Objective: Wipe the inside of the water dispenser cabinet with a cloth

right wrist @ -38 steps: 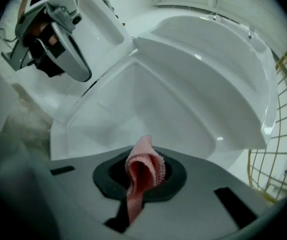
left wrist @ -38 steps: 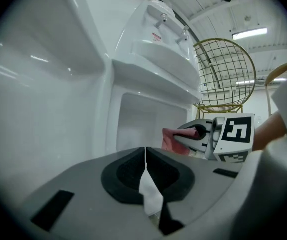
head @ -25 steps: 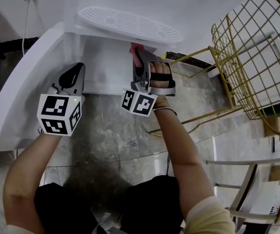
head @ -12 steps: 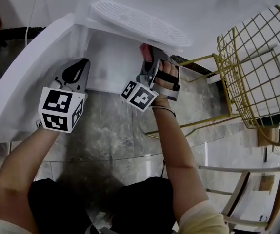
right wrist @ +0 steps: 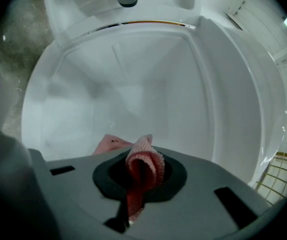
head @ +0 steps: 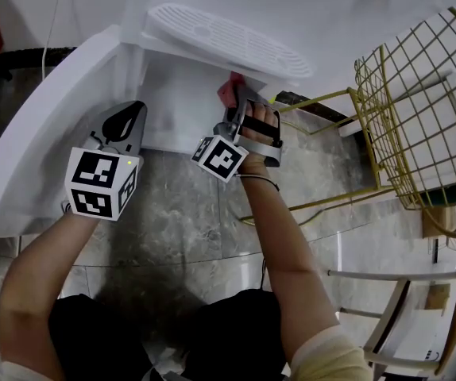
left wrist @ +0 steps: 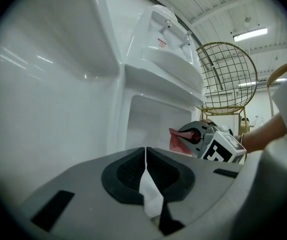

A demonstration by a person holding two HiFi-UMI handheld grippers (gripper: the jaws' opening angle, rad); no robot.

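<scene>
The white water dispenser's cabinet (head: 176, 109) stands open below the drip tray (head: 228, 42). Its door (head: 45, 133) swings out to the left. My right gripper (head: 236, 98) is shut on a pink cloth (head: 229, 92) at the right side of the cabinet mouth. In the right gripper view the cloth (right wrist: 143, 159) bulges from the jaws in front of the bare white interior (right wrist: 133, 84). My left gripper (head: 126, 116) is shut and hovers beside the door's inner face. The left gripper view shows the door (left wrist: 43, 84), the cabinet (left wrist: 153, 119) and the cloth (left wrist: 176, 140).
A gold wire chair (head: 419, 109) stands close on the right of the dispenser. A wooden chair (head: 403, 324) is at the lower right. A white cord (head: 51, 22) runs down the wall at the back left. The floor is grey marbled tile (head: 180, 221).
The right gripper with the pink cloth has shifted slightly left and lower at the cabinet mouth. The left gripper has stayed by the door.
</scene>
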